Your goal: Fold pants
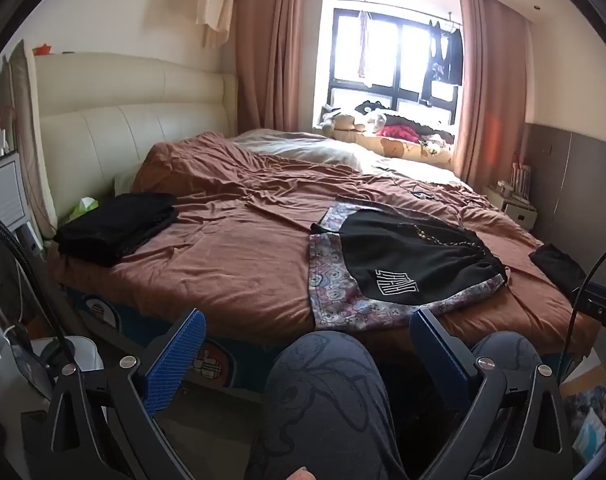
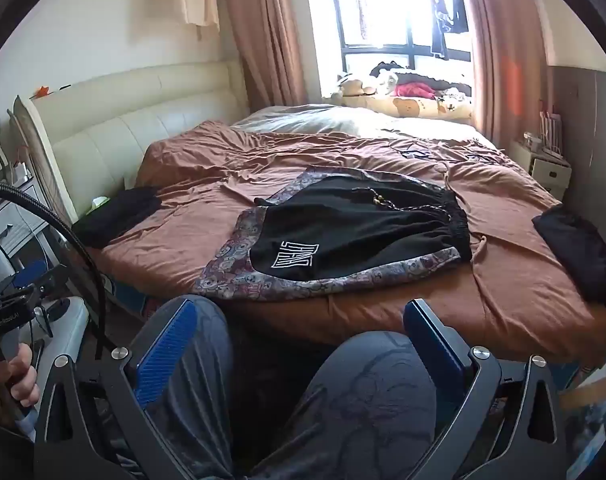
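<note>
Home bedroom: bed [image 1: 231, 248] with brown cover, cream padded headboard [image 1: 135, 120], curtained window [image 1: 391, 52], plush toys [image 1: 351, 120] on sill, small bedside cabinet [image 1: 511, 204].

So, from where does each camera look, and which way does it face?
Left wrist: on the open left claw, facing the bed and window; knees below, right claw's edge at far right.
Right wrist: on the open right claw, same heading; knees below, hand on the left claw's handle at left.
Shared: black pants, headboard.
</note>
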Tool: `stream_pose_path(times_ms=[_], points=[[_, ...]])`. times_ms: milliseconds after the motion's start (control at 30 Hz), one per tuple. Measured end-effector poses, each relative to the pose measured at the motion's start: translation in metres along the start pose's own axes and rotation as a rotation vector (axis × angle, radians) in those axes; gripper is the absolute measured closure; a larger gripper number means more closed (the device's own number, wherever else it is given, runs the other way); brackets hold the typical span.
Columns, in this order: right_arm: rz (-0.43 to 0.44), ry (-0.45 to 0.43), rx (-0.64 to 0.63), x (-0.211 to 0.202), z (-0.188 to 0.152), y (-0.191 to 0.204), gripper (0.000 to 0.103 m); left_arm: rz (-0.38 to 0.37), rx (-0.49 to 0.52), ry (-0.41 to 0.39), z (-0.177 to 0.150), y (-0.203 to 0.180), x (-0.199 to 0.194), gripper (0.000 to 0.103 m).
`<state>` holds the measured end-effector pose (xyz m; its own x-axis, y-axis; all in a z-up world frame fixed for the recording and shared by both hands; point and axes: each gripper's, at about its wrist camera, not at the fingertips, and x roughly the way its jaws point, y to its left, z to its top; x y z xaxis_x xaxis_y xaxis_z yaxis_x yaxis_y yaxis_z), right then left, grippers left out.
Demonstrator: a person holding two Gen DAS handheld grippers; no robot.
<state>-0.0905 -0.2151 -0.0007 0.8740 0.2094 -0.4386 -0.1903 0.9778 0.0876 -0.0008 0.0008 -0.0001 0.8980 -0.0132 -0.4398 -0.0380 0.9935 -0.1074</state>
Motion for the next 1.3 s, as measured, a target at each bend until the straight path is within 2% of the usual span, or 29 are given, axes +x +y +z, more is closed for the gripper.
stream_pose_path(times_ms=[100,167,267,333,500,667,967,1267,1300], points=[[-0.005,0.010,0.007,0.003,0.003,0.001,0.000,-0.002,0.005,0.000,0.000,0.003,-0.002,0.000],[-0.009,-0.027,0.007,-0.004,0.001,0.002,0.000,-0.001,0.005,0.000,0.001,0.007,-0.003,0.000],[-0.018,-0.028,-0.002,-0.002,0.000,0.002,0.000,-0.011,0.002,-0.005,0.000,0.016,-0.008,0.000],[-0.027,-0.040,0.003,-0.008,-0.001,0.004,0.000,-0.004,0.023,-0.003,0.003,0.003,-0.007,0.000],[-0.027,-0.046,0.005,-0.009,-0.002,0.007,0.000,-0.014,0.026,-0.007,0.002,0.009,-0.013,0.000],[-0.034,-0.047,0.001,-0.010,-0.005,0.011,0.000,-0.022,0.040,0.008,0.001,-0.007,-0.003,0.000],[-0.028,-0.037,0.021,-0.012,-0.003,-0.001,0.000,-0.033,0.048,0.007,0.000,-0.008,-0.004,0.000],[-0.030,-0.040,0.005,-0.016,0.007,0.009,0.000,-0.036,0.035,0.001,-0.002,-0.005,-0.005,0.000],[-0.029,-0.043,0.004,-0.011,-0.001,0.002,0.000,-0.036,0.034,0.000,-0.001,-0.004,-0.005,0.000]])
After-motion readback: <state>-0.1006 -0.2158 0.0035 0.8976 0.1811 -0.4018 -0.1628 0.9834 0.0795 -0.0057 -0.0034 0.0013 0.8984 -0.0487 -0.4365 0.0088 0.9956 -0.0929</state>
